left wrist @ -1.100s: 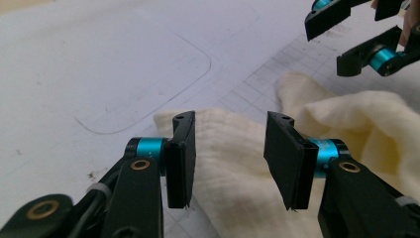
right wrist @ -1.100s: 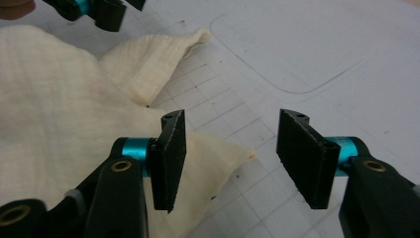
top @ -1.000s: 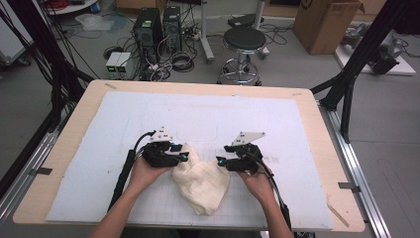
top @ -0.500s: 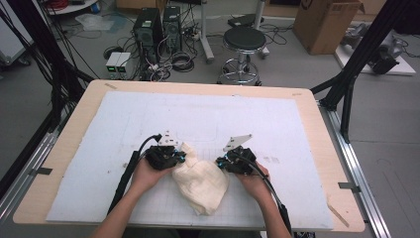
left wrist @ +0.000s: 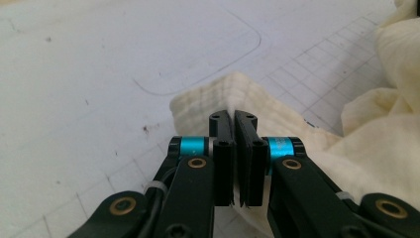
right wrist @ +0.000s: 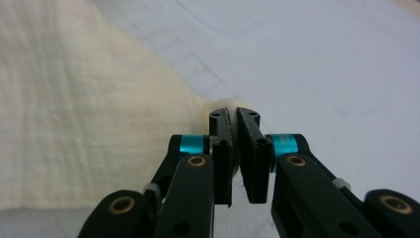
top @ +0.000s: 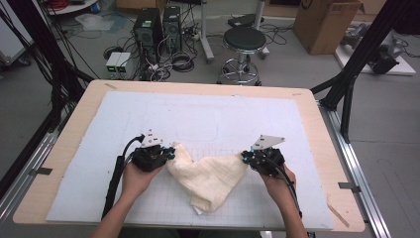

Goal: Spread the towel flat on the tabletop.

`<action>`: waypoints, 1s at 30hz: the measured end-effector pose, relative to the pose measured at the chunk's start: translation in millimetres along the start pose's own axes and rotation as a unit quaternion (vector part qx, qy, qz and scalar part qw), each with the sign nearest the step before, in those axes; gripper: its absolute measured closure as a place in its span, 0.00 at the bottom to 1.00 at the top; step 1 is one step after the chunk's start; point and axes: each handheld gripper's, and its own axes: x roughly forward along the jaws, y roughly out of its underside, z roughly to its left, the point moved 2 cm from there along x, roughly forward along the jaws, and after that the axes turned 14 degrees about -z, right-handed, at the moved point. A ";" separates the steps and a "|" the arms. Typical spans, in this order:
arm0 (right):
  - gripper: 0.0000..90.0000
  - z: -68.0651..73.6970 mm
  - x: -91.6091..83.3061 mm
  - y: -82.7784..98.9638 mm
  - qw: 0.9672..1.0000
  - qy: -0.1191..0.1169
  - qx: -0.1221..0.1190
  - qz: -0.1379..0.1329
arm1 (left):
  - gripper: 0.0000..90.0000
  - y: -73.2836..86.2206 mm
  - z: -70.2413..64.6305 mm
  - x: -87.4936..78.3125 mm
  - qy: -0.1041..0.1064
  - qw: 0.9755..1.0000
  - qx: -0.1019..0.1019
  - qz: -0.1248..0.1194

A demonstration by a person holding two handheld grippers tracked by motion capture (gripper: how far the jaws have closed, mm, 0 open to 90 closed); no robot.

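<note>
High view: a crumpled cream cotton cloth [top: 208, 176] lies on the white gridded mat [top: 198, 114] between both hands. Left gripper [top: 171, 155] and right gripper [top: 243, 157] each pinch a corner, jaws clamped tight on fabric.

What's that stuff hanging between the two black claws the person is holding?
A cream cloth. In the high view it spans from the left gripper to the right gripper, each shut on a corner, its middle sagging onto the white mat.

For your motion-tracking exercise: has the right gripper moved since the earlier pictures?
Yes. The right gripper, shut on a corner of the cream cloth, has moved rightward, toward the table's right edge, stretching the cloth out.
</note>
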 end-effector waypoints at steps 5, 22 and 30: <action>0.94 -4.4 0.6 25.5 0.999 0.006 0.019 0.032 | 0.96 13.6 -1.8 1.6 -0.009 0.999 0.004 0.043; 0.64 0.8 -2.0 3.9 0.997 -0.062 0.044 -0.026 | 0.57 7.4 11.0 3.5 0.013 1.000 -0.009 0.026; 0.72 0.7 17.9 19.0 0.996 -0.062 0.034 0.055 | 0.83 16.3 19.1 15.2 0.010 0.996 0.001 0.085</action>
